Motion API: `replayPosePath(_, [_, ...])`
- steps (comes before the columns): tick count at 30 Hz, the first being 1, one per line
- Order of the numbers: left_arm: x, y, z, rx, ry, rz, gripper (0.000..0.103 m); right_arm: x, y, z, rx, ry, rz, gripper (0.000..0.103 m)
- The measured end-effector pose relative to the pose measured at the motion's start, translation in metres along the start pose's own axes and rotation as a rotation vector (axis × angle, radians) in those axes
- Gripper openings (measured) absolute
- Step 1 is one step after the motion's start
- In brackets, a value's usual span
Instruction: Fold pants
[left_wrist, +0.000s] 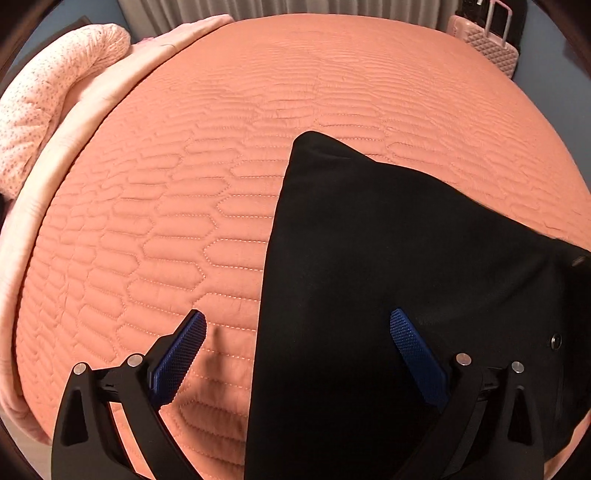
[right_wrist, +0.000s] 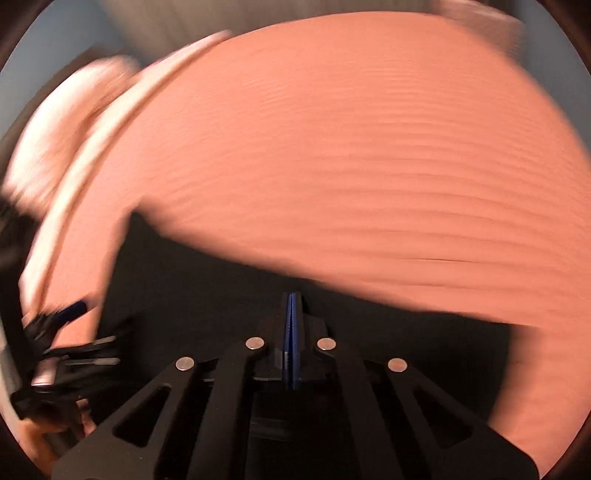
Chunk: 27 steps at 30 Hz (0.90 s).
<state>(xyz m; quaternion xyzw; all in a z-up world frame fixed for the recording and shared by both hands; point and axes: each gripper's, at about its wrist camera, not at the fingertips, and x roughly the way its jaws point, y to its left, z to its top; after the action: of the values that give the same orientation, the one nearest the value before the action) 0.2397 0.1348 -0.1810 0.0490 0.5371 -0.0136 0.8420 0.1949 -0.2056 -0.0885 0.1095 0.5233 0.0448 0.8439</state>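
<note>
Wide bare bedspread lies to the left of and beyond the black pants, so there is plenty of room to pass there. A pillow crowds the far left edge, and a suitcase stands off the far right corner.

A home bedroom: a bed under a quilted salmon bedspread, a speckled pink pillow at its head, pleated curtains behind, and a pink hard-shell suitcase beside it.
</note>
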Motion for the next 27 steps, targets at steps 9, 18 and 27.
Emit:
replayPosePath(9, [-0.03,-0.048,0.052,0.062,-0.15,0.076,0.095,-0.027,0.058,-0.013,-0.092,-0.038,0.092,0.004])
replayPosePath(18, [0.052,-0.026,0.092,0.108,-0.039,0.169,0.098,-0.064,-0.031,-0.037,0.057,-0.088,-0.067,0.006])
replayPosePath(27, [-0.052,0.012,0.057,0.07,-0.178,0.193,0.094,-0.095,-0.053,-0.106,0.034,-0.054,-0.256,0.006])
